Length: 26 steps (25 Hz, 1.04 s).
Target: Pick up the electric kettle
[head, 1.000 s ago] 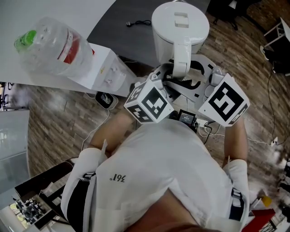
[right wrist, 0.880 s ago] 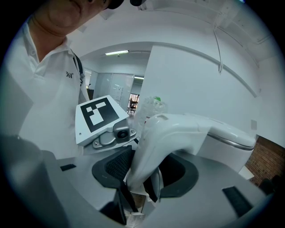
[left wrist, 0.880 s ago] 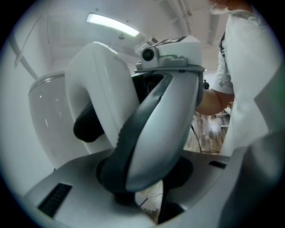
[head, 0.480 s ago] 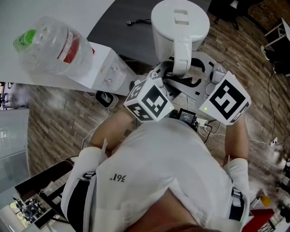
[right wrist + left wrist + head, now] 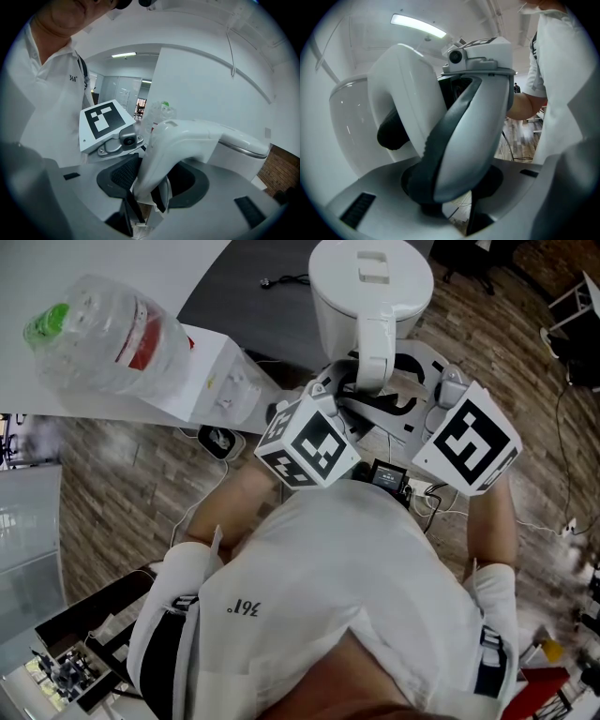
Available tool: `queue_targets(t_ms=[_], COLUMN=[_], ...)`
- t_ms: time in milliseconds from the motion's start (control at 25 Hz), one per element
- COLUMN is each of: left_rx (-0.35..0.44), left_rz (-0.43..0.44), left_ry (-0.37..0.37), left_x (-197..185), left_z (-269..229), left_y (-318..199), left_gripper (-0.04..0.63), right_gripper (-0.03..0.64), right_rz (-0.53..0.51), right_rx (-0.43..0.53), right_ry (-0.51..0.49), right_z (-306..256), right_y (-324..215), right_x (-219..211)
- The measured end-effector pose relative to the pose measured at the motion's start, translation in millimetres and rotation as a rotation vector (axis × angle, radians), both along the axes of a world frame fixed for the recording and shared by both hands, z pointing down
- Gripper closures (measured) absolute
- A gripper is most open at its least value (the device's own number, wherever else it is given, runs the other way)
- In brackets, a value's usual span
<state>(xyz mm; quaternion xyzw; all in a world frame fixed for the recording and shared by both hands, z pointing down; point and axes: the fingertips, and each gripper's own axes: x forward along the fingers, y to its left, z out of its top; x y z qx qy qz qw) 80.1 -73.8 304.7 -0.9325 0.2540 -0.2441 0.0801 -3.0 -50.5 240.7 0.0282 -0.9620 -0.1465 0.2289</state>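
left gripper (image 5: pixel 342 395) jaws clamp electric kettle (image 5: pixel 370 287) handle (image 5: pixel 373 343) | right gripper (image 5: pixel 401 388) jaws likewise | nothing moved since earlier

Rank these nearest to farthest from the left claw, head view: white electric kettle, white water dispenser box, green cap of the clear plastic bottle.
1. white electric kettle: its handle sits between the jaws of the left claw, straight ahead.
2. white water dispenser box: off to the claw's left.
3. green cap of the clear plastic bottle: far left, beyond the box.
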Motion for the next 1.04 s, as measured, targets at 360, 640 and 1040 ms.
queue_targets(t_ms=[360,640,1040], left_rx=[-0.002,0.000,0.024], left_rz=[-0.002,0.000,-0.005], left_ry=[-0.002,-0.007,-0.015], left_x=[-2,-1,-3], left_z=[2,1,-4], left_y=[-3,-4,-11], left_gripper=[0.483,0.483,0.483], right_gripper=[0.445,0.445,0.445], right_rz=[-0.003,-0.002,-0.003], right_rx=[-0.001,0.004,0.028], right_ry=[0.003,0.007,-0.002], right_z=[1,1,-5], right_y=[-3,-4,-8], right_x=[-2,-1,-2])
